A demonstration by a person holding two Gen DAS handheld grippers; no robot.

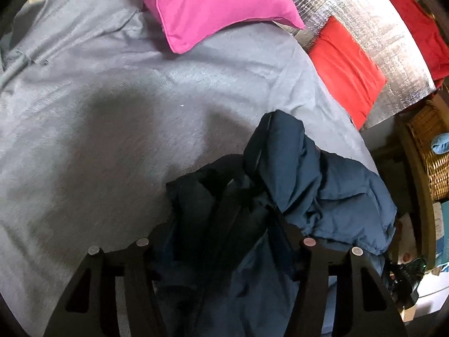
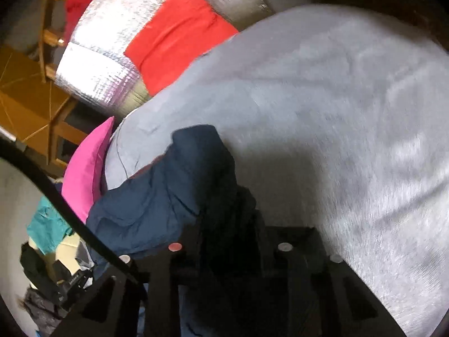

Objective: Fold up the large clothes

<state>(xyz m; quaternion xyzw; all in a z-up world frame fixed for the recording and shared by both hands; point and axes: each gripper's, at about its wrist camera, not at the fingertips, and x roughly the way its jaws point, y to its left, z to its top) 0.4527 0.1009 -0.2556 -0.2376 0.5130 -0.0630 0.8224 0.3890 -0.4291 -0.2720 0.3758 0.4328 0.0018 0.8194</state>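
Observation:
A dark blue puffy garment [image 1: 322,185] lies bunched on the grey bed sheet [image 1: 112,112]. In the left wrist view its folds rise between and over the black fingers of my left gripper [image 1: 248,196], which pinch a thick wad of it. From the right wrist view the same garment [image 2: 168,196] humps up to the left and drapes over my right gripper [image 2: 230,213]. Its fingertips are buried in dark cloth and closed on it. The grey sheet [image 2: 336,112] spreads to the right.
A pink pillow [image 1: 213,5] and a red pillow [image 1: 345,67] lie at the head of the bed against a silver foil panel [image 1: 378,28]. A wicker basket [image 1: 432,146] stands beside the bed. Wooden furniture [image 2: 28,98], teal cloth [image 2: 47,230] and a black cable [image 2: 56,191] sit off the bed's edge.

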